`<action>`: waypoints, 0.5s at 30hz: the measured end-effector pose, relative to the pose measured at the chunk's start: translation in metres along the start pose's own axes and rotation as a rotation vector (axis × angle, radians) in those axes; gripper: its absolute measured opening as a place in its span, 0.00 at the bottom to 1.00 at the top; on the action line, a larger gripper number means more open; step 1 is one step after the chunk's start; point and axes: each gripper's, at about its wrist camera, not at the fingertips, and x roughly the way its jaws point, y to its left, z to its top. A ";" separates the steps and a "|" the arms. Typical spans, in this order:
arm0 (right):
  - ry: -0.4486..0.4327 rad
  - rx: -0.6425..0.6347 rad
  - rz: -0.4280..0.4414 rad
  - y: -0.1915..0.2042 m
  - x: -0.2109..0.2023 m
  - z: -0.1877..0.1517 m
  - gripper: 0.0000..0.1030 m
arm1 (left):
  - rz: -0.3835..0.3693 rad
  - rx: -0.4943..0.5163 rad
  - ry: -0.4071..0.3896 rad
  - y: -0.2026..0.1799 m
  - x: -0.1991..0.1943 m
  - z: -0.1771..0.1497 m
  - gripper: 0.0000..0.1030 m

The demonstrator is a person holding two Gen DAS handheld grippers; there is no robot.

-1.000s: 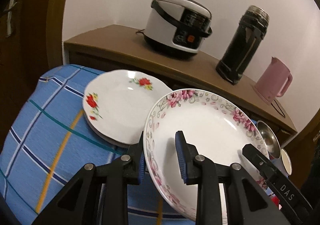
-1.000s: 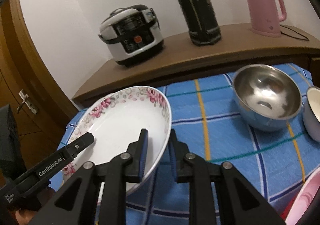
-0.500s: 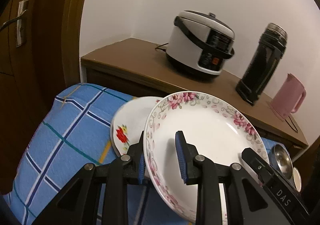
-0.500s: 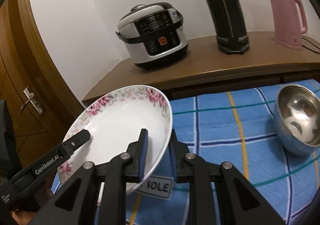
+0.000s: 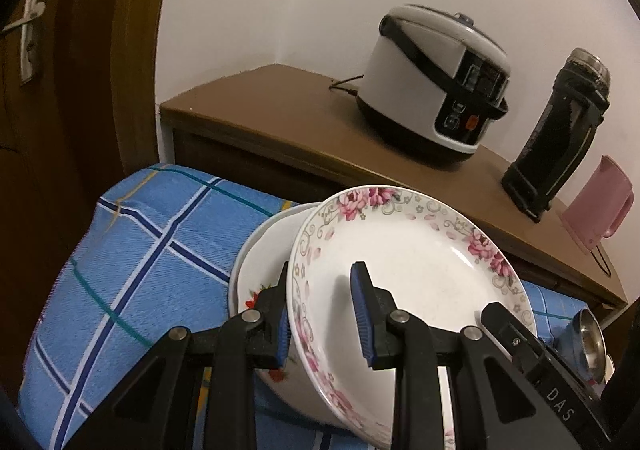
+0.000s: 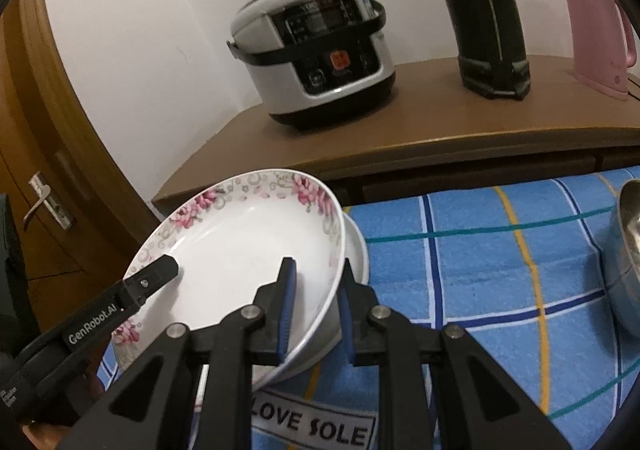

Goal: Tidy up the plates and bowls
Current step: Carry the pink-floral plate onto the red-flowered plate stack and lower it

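You held the pink-flowered plate (image 5: 416,274) tilted above the red-flowered plate (image 5: 260,270), left hand-held gripper (image 5: 322,314) and right hand-held gripper (image 6: 318,314) each clamping opposite rims, so it could be stacked squarely.

The left gripper (image 5: 324,314) is built of matte black plastic: two angular fingers, each faced on the inner side with a ribbed blue pad (image 5: 362,314). Round silver screws (image 5: 250,315) sit at the linkage joints, two on either finger. Triangular cut-outs lighten the black struts below the screws. The right gripper (image 6: 318,314) has the same black frame, blue pads and silver screws. In the right wrist view, to the left of the right gripper, a left finger shows white lettering reading "GenRobot.AI". In the left wrist view a right finger shows "DAS".
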 end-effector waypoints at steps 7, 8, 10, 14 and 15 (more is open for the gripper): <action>0.014 0.001 -0.020 -0.006 0.015 0.003 0.20 | 0.012 0.002 0.038 0.001 0.021 -0.002 0.28; 0.016 -0.002 -0.022 -0.006 0.016 0.003 0.20 | 0.013 0.000 0.044 0.002 0.024 -0.002 0.28; 0.022 -0.004 -0.024 -0.006 0.020 0.003 0.20 | 0.017 -0.007 0.057 0.004 0.027 -0.003 0.28; 0.031 -0.014 -0.027 -0.005 0.026 0.003 0.20 | 0.025 -0.012 0.059 0.007 0.029 -0.002 0.28; 0.038 -0.017 -0.029 -0.004 0.028 0.003 0.20 | 0.027 -0.013 0.057 0.007 0.029 -0.002 0.28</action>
